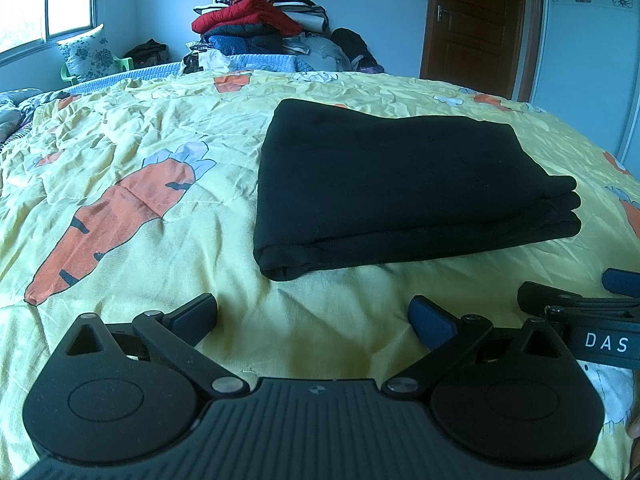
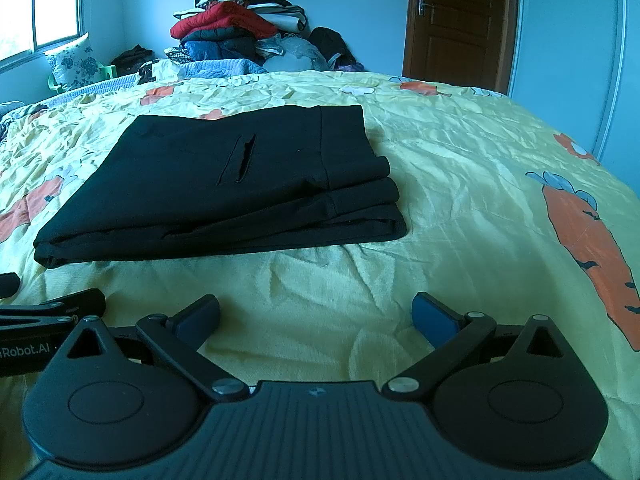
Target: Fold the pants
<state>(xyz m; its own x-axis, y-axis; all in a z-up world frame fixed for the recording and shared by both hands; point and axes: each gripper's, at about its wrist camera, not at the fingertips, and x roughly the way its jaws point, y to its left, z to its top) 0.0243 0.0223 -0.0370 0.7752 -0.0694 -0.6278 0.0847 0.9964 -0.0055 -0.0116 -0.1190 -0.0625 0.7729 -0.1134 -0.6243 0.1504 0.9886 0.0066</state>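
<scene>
The black pants (image 1: 392,188) lie folded in a flat stack of layers on the yellow carrot-print bedspread (image 1: 140,152). In the right wrist view the pants (image 2: 224,184) show a pocket slit on top. My left gripper (image 1: 314,320) is open and empty, hovering just in front of the pants' near edge. My right gripper (image 2: 316,320) is open and empty, also in front of the pants and apart from them. The right gripper shows at the right edge of the left wrist view (image 1: 580,304); the left gripper shows at the left edge of the right wrist view (image 2: 52,304).
A tall pile of clothes and quilts (image 1: 260,20) stands at the far side of the bed. A floral pillow on a green chair (image 1: 86,54) sits under the window. A brown door (image 1: 476,20) is at the back right.
</scene>
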